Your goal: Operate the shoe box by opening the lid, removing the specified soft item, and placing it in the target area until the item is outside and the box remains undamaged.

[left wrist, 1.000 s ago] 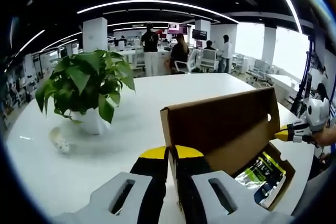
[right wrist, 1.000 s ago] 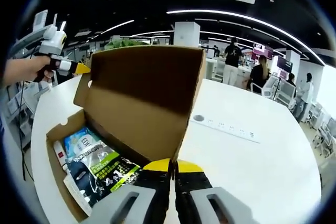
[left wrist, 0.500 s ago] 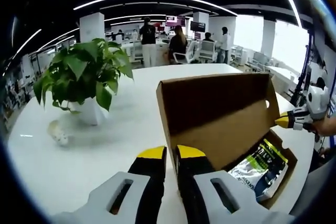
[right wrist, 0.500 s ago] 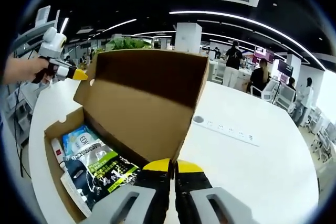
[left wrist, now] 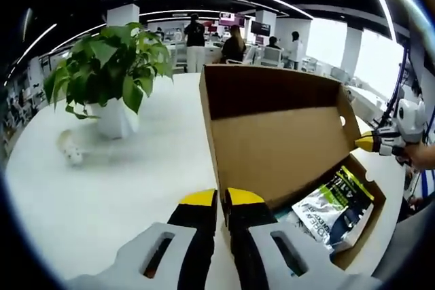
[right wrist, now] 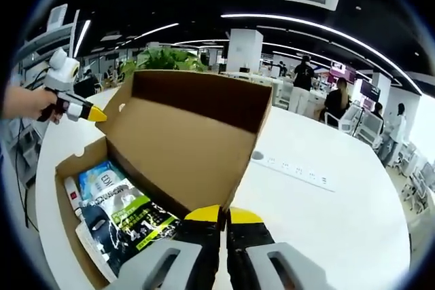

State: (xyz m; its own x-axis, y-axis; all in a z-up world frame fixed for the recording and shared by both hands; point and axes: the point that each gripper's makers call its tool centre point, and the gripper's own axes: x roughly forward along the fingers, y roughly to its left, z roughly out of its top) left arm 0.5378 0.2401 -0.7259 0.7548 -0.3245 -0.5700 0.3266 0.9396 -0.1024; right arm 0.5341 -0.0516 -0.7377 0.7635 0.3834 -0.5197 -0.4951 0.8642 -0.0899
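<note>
One shoe box (right wrist: 129,188) is sitting open on the white desk (right wrist: 326,222), its lid (right wrist: 183,134) tilting back, soft packets (right wrist: 126,219) lying inside at 8 o'clock, while both the right gripper (right wrist: 219,214) and left gripper (left wrist: 216,198) are staying closed, holding nothing.

Both views close, facing opposite ends of shared shoe box (left wrist: 285,140)

packets (right wrist: 126,219) in shoe box (right wrist: 180,147) on table (right wrist: 326,222), plant (left wrist: 109,73) behind
</note>
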